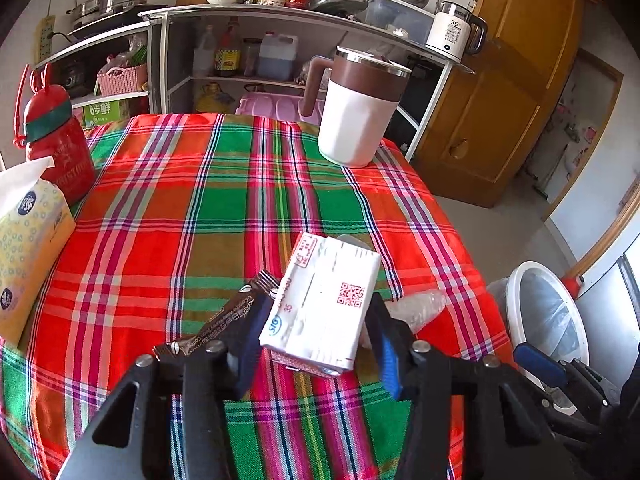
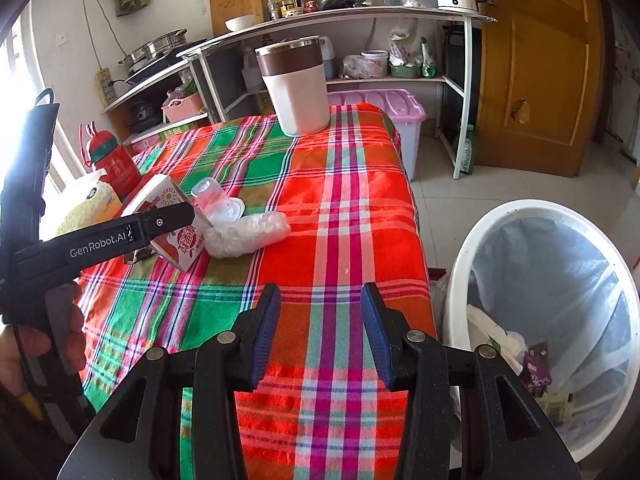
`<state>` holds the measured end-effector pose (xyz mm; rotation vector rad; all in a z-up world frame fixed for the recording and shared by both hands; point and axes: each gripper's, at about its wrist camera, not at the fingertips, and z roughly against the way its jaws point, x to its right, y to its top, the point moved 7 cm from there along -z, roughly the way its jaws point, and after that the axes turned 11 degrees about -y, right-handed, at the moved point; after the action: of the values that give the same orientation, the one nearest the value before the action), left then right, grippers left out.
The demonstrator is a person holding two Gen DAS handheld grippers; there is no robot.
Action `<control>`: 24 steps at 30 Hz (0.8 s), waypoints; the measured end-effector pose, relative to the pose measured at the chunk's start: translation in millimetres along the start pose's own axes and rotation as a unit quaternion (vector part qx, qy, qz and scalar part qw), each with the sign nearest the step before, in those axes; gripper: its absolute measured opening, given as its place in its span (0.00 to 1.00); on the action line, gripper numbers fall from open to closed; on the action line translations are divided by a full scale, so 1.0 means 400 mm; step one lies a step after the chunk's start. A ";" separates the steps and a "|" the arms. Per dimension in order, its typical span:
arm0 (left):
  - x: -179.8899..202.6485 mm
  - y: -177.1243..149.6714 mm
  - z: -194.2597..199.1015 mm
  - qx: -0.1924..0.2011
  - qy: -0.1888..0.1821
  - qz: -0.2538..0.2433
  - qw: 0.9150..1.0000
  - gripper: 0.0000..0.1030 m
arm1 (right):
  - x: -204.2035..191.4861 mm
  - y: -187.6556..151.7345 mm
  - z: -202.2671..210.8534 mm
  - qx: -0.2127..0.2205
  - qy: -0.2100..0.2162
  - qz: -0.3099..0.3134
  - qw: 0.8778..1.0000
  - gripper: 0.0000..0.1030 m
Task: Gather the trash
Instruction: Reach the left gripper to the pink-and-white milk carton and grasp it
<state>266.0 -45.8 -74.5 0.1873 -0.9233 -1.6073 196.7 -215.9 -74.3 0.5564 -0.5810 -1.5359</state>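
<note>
My left gripper [image 1: 316, 320] is shut on a white and red drink carton [image 1: 322, 304] and holds it just above the plaid tablecloth [image 1: 200, 208]. The carton also shows in the right wrist view [image 2: 180, 240], clamped by the left gripper's fingers [image 2: 168, 220]. A brown snack wrapper [image 1: 224, 320] lies left of the carton. A crumpled clear plastic bag [image 2: 248, 232] and a clear plastic cup [image 2: 218, 200] lie beside it. My right gripper [image 2: 320, 336] is open and empty over the table's near right corner. A white trash bin [image 2: 472, 264] with a liner stands on the floor to the right.
A white and brown mug [image 1: 360, 116] stands at the table's far edge. A red bottle [image 1: 56, 144] and a yellow tissue pack [image 1: 28, 240] sit at the left. A kitchen shelf [image 1: 280, 12] stands behind, a wooden door [image 2: 536, 68] to the right.
</note>
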 end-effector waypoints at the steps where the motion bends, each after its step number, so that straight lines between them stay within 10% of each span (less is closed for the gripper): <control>1: 0.000 -0.001 0.001 0.000 0.003 -0.002 1.000 0.40 | -0.002 0.000 -0.002 -0.001 -0.001 0.000 1.000 0.42; 24: -0.077 -0.089 0.139 0.024 -0.007 0.044 0.999 0.35 | -0.083 0.072 -0.039 0.014 0.034 0.052 0.998 0.42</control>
<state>214.9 5.8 -71.4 0.1662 -0.9691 -1.5076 229.9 -183.9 -67.0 0.5894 -0.5715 -1.4061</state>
